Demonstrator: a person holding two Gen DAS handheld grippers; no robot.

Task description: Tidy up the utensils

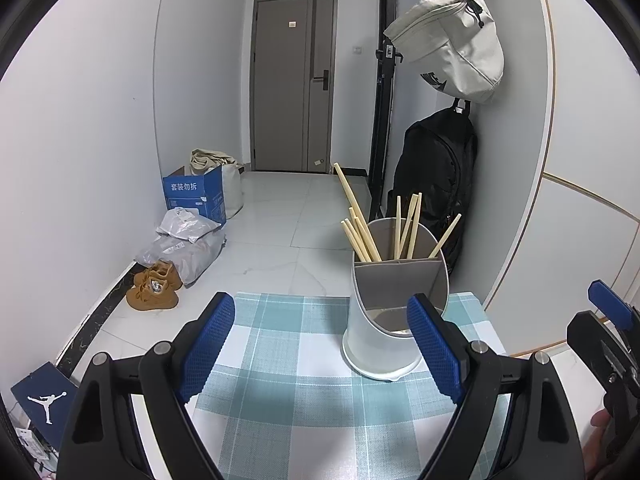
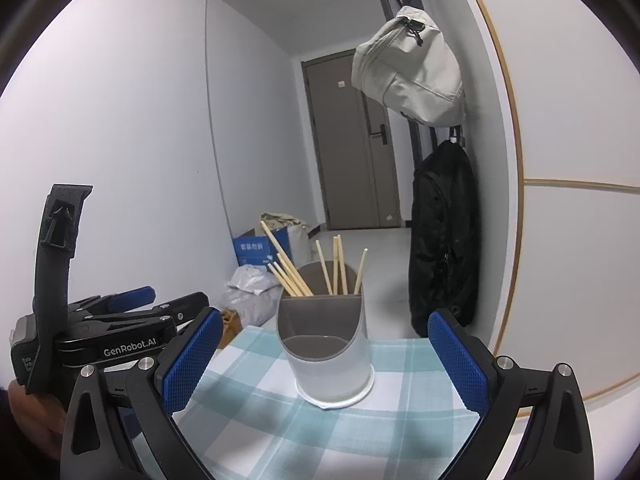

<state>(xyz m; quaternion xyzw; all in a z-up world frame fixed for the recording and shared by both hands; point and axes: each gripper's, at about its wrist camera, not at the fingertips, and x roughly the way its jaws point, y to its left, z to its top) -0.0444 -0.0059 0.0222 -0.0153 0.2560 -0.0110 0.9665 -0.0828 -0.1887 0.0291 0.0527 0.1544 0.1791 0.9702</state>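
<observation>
Both hand-held grippers, left (image 1: 324, 352) and right (image 2: 326, 360), are spread wide with nothing in them. Just ahead, the white holder (image 2: 330, 354) sits on the checkered table (image 1: 296, 380), chopsticks (image 2: 294, 276) all standing in its back compartments.

In front of me stands a small table (image 2: 400, 412) covered by a teal-and-white checked cloth (image 1: 304, 364). On the cloth, toward its far right corner, a white utensil holder (image 1: 384, 320) stands upright with a grey divided insert. Wooden chopsticks (image 1: 362, 236) lean in its rear compartments; its low front compartment looks empty. I see nothing else lying on the cloth.
</observation>
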